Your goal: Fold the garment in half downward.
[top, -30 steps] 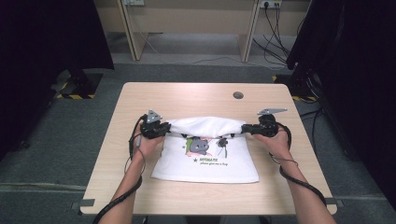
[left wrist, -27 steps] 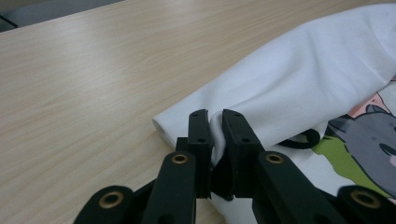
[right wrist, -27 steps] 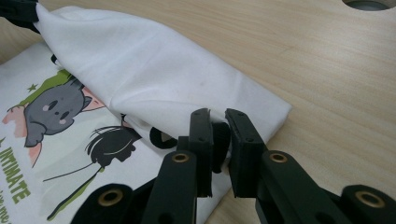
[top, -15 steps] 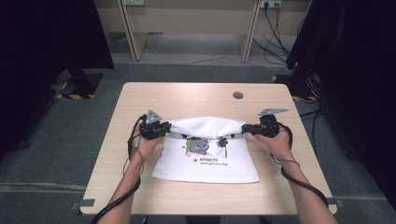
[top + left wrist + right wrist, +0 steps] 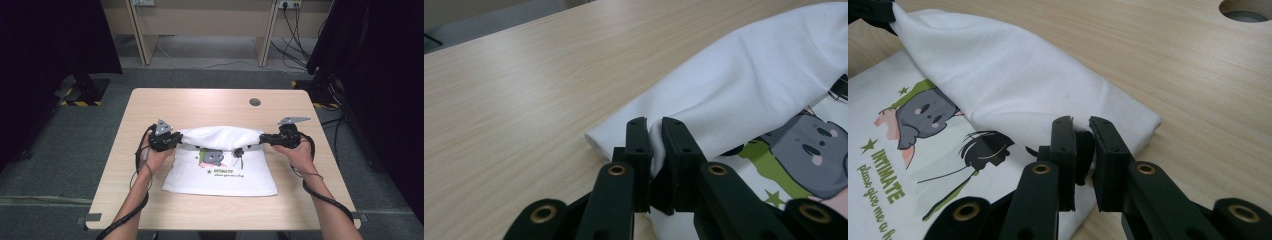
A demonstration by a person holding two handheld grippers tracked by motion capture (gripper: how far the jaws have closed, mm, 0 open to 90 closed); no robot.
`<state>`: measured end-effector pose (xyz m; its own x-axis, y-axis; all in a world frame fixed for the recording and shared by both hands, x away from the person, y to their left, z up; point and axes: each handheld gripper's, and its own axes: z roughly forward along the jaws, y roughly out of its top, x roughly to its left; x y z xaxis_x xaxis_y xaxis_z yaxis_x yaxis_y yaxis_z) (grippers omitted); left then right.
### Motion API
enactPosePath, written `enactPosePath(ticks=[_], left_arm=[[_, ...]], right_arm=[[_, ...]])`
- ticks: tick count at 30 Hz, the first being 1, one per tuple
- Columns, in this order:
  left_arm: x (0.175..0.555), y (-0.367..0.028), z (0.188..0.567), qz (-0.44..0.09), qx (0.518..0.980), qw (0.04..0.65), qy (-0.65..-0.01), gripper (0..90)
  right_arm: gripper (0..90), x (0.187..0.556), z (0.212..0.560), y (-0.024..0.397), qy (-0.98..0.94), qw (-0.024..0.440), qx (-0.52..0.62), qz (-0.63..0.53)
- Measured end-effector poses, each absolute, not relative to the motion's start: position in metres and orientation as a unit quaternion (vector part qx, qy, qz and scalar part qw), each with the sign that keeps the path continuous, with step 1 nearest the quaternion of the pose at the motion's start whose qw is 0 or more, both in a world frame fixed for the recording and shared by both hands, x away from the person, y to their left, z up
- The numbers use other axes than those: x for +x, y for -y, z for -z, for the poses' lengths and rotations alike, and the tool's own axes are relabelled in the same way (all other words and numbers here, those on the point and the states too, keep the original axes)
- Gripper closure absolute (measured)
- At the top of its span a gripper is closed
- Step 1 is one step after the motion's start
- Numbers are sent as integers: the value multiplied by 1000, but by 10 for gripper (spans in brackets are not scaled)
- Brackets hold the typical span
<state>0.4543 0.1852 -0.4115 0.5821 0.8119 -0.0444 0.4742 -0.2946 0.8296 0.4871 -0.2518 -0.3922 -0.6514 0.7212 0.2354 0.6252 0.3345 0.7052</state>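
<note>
Left tongs [image 5: 176, 141] pinch the far-left corner of the one white T-shirt [image 5: 220, 172] lying mid-desk [image 5: 200, 102], its far edge folded toward the person. The left gripper view shows cloth squeezed between the jaws. Right tongs [image 5: 264, 138] pinch the far-right corner; their view shows the printed word "INTIMATE".

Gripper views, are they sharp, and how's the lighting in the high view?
Left gripper view: jaws blurred up close, white shirt sharp. Right gripper view: printed lettering readable, the table softens far off. High view: table evenly lit, surroundings fall into deep shadow.
</note>
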Motion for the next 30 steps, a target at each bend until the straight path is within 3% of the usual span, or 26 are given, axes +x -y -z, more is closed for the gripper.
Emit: enactPosePath(ticks=[30], left_arm=[[438, -185, 406, -207, 786, 434, -389, 820]], right_arm=[[817, 473, 391, 256, -818, 60, 401, -407]])
